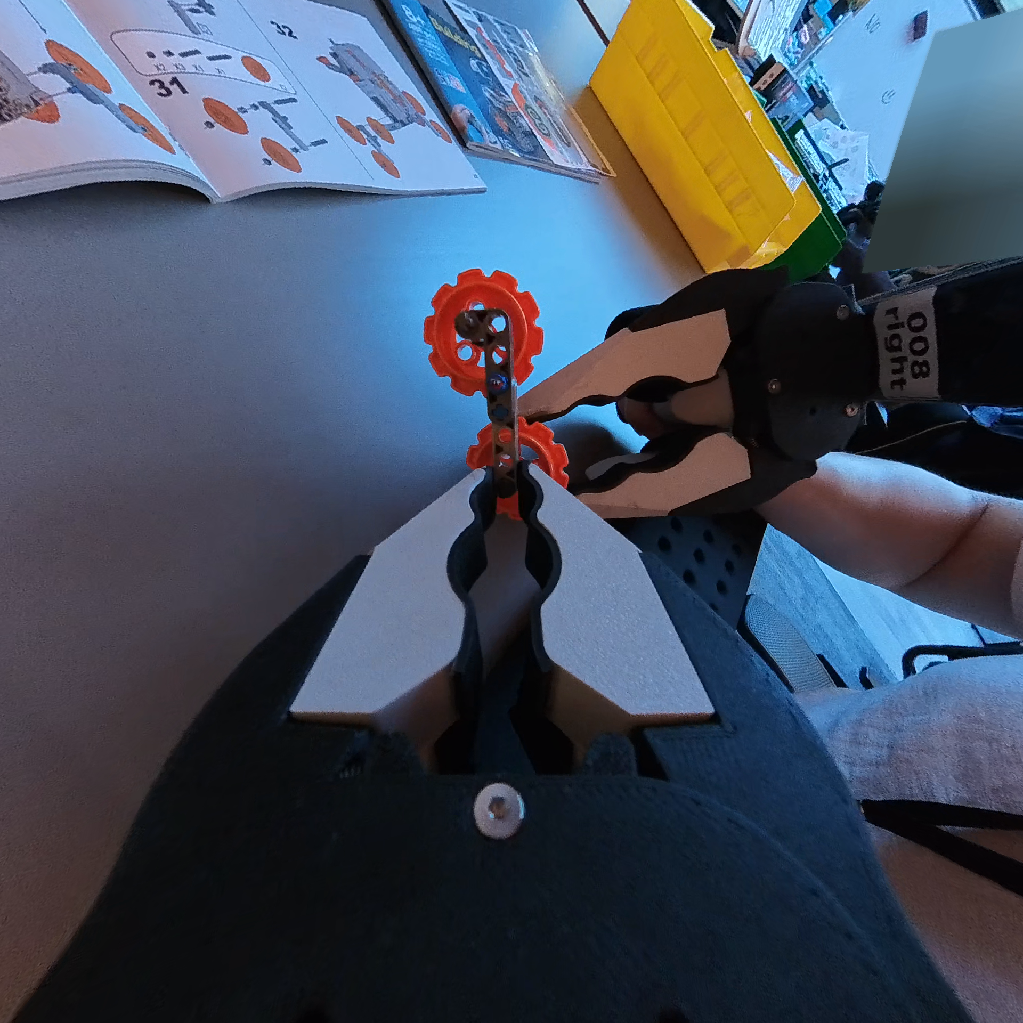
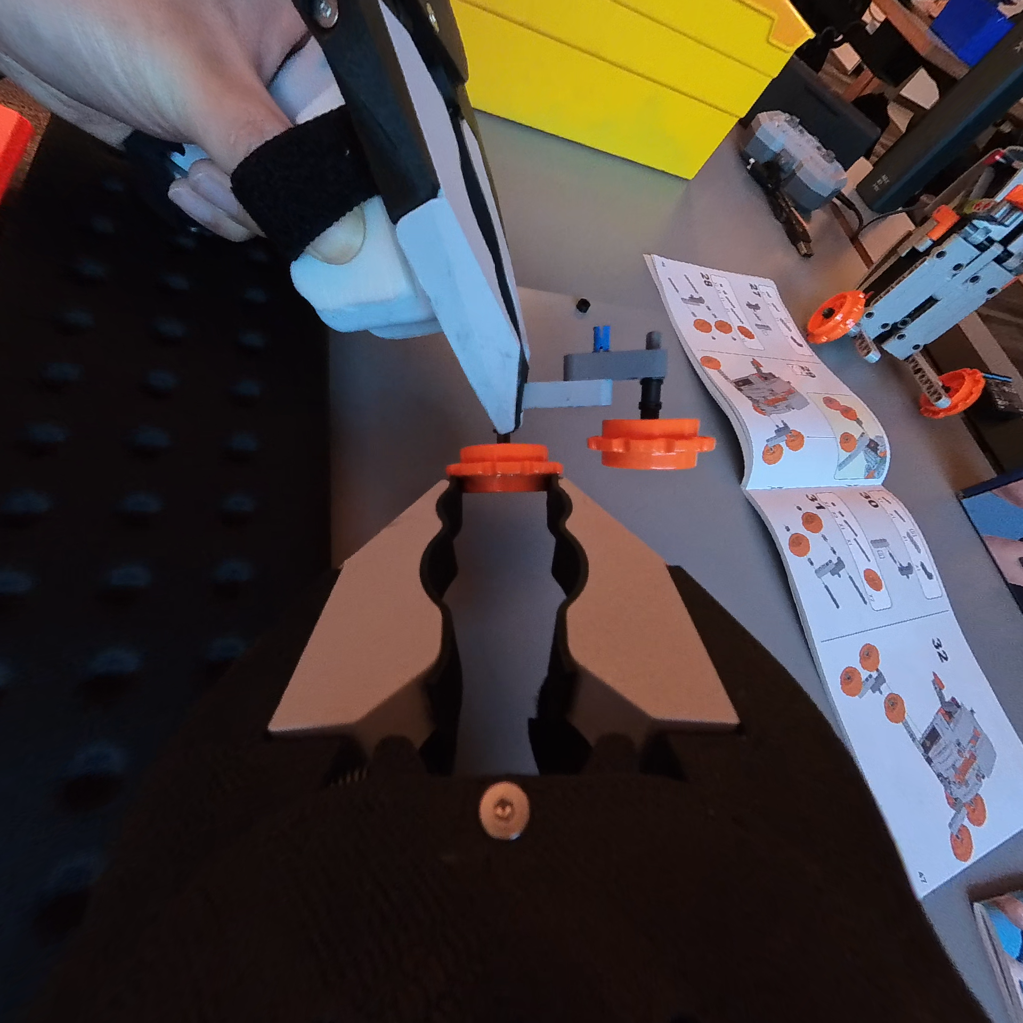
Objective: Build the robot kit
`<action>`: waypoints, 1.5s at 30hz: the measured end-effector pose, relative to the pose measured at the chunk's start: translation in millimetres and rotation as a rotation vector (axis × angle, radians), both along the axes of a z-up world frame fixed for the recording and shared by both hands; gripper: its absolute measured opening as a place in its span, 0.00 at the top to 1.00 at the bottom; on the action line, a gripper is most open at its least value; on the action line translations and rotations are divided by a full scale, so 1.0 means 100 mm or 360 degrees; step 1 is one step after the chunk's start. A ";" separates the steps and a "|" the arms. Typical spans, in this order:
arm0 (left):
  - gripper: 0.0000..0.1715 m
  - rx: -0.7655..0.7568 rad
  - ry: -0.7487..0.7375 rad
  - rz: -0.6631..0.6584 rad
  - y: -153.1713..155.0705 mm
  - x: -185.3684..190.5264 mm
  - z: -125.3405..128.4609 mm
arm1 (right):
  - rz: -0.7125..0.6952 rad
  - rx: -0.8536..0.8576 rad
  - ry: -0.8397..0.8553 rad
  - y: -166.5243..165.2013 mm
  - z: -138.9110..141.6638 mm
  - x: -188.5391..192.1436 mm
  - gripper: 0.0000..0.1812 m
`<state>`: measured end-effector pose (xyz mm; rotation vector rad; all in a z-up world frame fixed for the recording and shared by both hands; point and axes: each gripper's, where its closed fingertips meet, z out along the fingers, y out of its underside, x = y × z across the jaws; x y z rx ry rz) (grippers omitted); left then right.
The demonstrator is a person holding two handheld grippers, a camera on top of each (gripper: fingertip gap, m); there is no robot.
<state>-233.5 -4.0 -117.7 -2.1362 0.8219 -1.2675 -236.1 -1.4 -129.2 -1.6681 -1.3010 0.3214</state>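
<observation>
Left tongs [image 1: 505, 487] are clamped on the near end of a grey beam [image 1: 501, 387], coming down steeply onto it in the right wrist view; right tongs [image 2: 505, 487] are closed across the rim of the near orange wheel [image 2: 504, 470], gripping it by its sides. Largest things first: grey desk [image 1: 221, 387], yellow bin [image 1: 703, 133] at its far edge, open instruction booklet [image 2: 830, 553] to the right of the right tongs, a part-built grey and orange model [image 2: 941, 293] beyond the booklet. Then the small assembly itself: the beam's long axis runs straight away from the left tongs, and left-to-right across the right tongs' view, stepped into two grey levels. Near orange wheel sits under the clamped end, far orange wheel [image 2: 650, 449] hangs on a black axle [image 2: 650, 396] under the other end, away from both tongs. A blue pin [image 2: 602, 337] stands up mid-beam. Right tongs meet the assembly from the side, roughly square to the left tongs' line; both sets hold the same end. Assembly appears lifted off the desk, can't confirm clearance.
</observation>
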 end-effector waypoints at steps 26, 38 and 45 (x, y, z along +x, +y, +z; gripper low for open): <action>0.95 -0.0409 -0.0461 -0.0058 0.04 -0.06 0.25 | -0.0057 -0.0089 0.0247 0.07 0.16 0.02 0.83; 0.85 0.0305 0.0016 0.0011 0.13 -0.25 0.28 | -0.0064 -0.0089 0.0201 0.07 0.14 0.06 0.84; 0.80 0.1034 0.0442 -0.0381 0.00 -0.04 0.22 | 0.0089 -0.0043 -0.0093 -0.01 0.20 0.03 0.83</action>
